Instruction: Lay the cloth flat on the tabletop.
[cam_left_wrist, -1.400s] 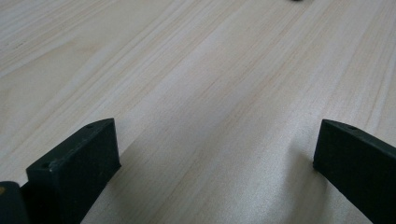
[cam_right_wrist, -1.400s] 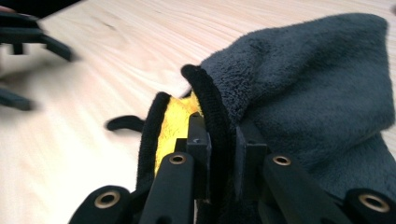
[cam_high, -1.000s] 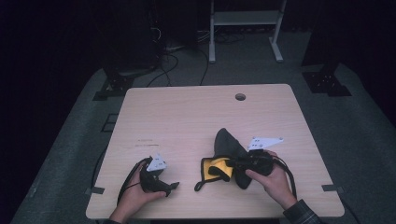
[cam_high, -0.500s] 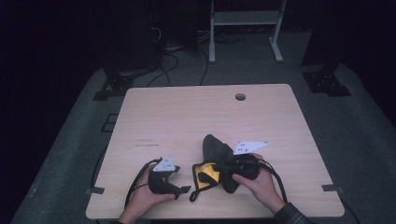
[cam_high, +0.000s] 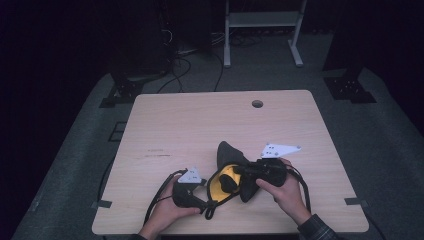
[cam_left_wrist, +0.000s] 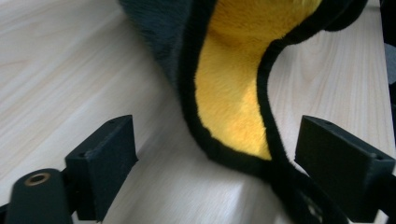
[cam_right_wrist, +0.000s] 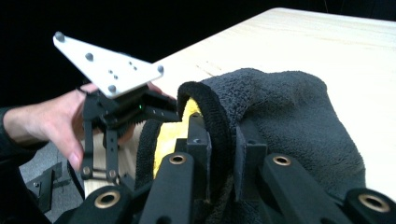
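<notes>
A dark grey fleece cloth (cam_high: 229, 152) with a yellow inner face (cam_left_wrist: 233, 84) and black hem lies near the front of the wooden table (cam_high: 200, 125). My right gripper (cam_high: 241, 172) is shut on the cloth's hemmed edge, its pads (cam_right_wrist: 201, 140) pinching the fabric (cam_right_wrist: 289, 107). My left gripper (cam_high: 204, 196) sits just left of the cloth. In the left gripper view, the left gripper (cam_left_wrist: 215, 135) is open with the black hem between its jaws, close to the right-hand one. Its jaws have just been closing. The right gripper view shows the left gripper (cam_right_wrist: 166, 112) held by a hand.
A round cable hole (cam_high: 257, 104) sits near the table's far edge. Both hands work close to the front edge. Beyond the table are a white stand (cam_high: 260, 20), cables (cam_high: 180, 65) and dark floor.
My left gripper has moved right until the cloth's hem is between its jaws. The right gripper and the cloth shifted slightly left.
</notes>
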